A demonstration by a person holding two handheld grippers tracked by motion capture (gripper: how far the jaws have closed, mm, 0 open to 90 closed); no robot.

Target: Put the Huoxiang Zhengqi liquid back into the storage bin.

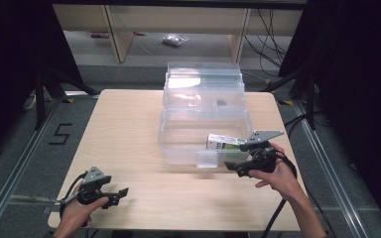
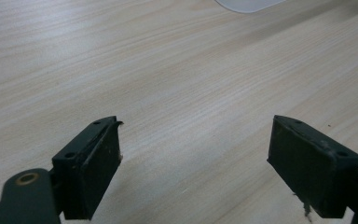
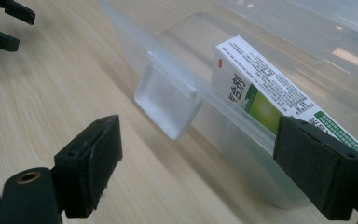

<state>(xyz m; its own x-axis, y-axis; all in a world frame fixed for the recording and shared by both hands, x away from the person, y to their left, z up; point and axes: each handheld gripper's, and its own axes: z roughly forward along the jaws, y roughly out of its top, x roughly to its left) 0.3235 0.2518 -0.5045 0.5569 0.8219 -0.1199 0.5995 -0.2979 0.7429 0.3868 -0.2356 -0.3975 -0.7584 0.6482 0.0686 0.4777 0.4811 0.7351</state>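
Observation:
A clear plastic storage box [image 1: 178, 130] stands open on the table, its lid [image 1: 203, 79] tipped back behind it. A white and green carton [image 1: 224, 142] [image 3: 261, 93] leans inside the box against its near right wall. My right gripper [image 1: 232, 167] [image 3: 198, 163] hovers open just outside that wall, beside the box's clear latch tab [image 1: 207, 159] [image 3: 168, 98], holding nothing. My left gripper [image 1: 123, 193] [image 2: 193, 161] is open low over bare wood near the table's front left, well away from the box.
The light wooden table [image 1: 129, 129] has free room left of and in front of the box. A small dark spot [image 1: 221, 103] shows at the back of the box. Table legs, cables and a plastic bag [image 1: 174, 39] lie on the floor beyond.

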